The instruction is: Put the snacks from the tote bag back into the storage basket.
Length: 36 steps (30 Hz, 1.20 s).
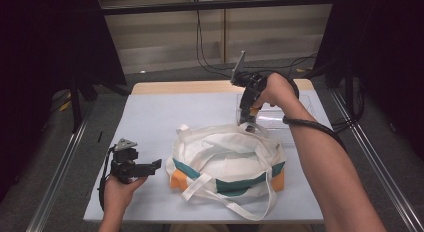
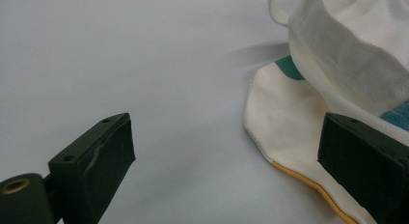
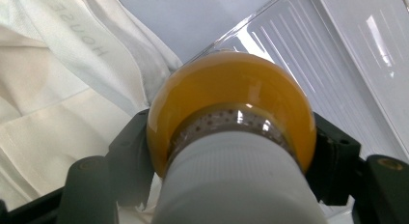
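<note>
Right gripper (image 3: 231, 151) jaws clamped on a yellow bottle (image 3: 231, 103) with white cap, held at the tote bag's (image 1: 227, 159) 1 o'clock rim, clear tray (image 1: 295, 114) beyond, left gripper (image 2: 226, 161) jaws wide and empty, rested on the bench (image 1: 150, 117) at the bag's 9 o'clock.

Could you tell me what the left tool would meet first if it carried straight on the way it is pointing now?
Most likely the white tote bag: the left tool, jaws open, points across bare table toward the bag's near corner with the orange edge. The exact contact point is hard to judge for depth.
</note>
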Available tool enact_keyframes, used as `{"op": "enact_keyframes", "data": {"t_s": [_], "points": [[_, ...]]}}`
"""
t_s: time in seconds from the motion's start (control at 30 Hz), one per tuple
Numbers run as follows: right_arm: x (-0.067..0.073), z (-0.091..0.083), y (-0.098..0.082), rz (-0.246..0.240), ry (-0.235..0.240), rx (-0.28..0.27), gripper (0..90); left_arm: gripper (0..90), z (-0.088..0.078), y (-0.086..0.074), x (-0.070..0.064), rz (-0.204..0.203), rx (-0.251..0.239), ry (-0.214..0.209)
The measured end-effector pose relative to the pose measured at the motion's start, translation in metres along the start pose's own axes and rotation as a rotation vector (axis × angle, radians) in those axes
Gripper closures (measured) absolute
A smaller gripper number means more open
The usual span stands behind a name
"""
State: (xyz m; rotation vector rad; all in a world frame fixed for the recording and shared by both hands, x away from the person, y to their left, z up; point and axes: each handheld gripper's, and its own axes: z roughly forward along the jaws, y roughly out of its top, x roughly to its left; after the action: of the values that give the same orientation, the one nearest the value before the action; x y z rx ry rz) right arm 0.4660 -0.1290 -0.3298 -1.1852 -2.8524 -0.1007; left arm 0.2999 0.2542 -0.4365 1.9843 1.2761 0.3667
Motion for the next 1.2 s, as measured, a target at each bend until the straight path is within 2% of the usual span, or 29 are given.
{"op": "enact_keyframes", "data": {"t_s": [1.2], "points": [[0.003, 0.014, 0.002, -0.01, -0.005, 0.027, 29.9, 5.6, 0.0, 0.0, 0.001, 0.001, 0.002, -0.004]]}}
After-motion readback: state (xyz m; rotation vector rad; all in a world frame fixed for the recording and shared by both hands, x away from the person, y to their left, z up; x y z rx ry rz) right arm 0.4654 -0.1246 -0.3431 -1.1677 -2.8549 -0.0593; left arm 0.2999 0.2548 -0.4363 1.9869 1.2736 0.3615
